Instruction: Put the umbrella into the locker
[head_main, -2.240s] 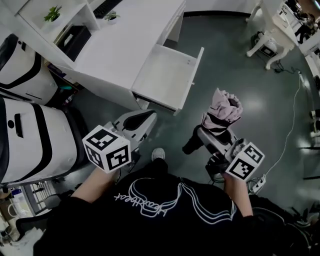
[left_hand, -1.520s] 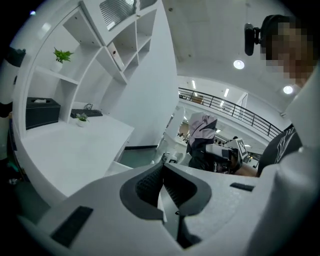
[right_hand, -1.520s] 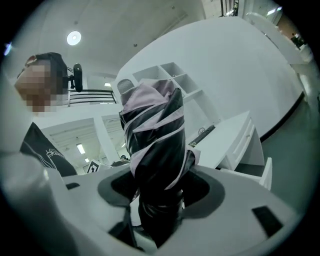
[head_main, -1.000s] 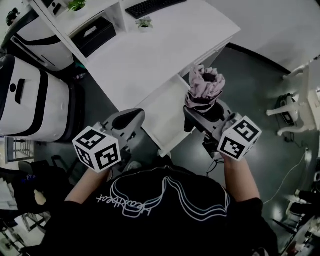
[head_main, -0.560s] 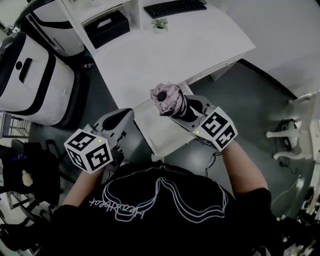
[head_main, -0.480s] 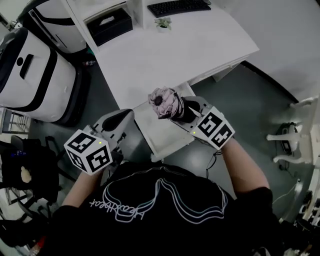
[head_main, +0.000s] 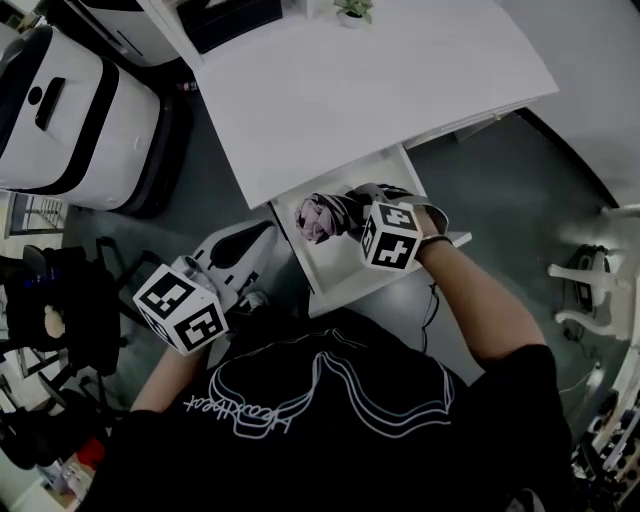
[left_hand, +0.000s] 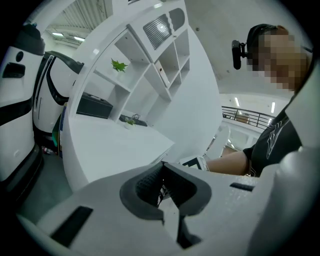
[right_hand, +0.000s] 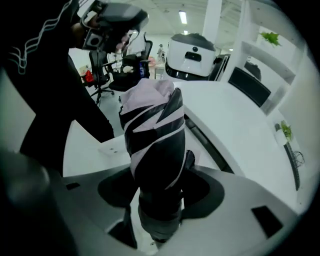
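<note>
A folded pink-and-black umbrella (head_main: 318, 216) (right_hand: 152, 135) lies tilted over the open white drawer (head_main: 345, 278) under the desk, its pink end toward the left. My right gripper (head_main: 347, 212) (right_hand: 160, 176) is shut on its dark lower part and points steeply down into the drawer. The drawer's white floor (right_hand: 90, 147) shows just beyond the umbrella. Left of the drawer, my left gripper (head_main: 252, 240) (left_hand: 162, 169) hangs shut with nothing between its pads.
The white desk top (head_main: 350, 90) overhangs the drawer's back. A large white machine (head_main: 70, 110) stands at the far left, with a dark office chair (head_main: 55, 320) nearer. A white chair base (head_main: 600, 290) is at the right. Desk shelves (left_hand: 150, 65) rise behind.
My right gripper has dropped and tipped over, carrying the umbrella from upright above the desk edge down into the open drawer. The left gripper has sunk a little.
</note>
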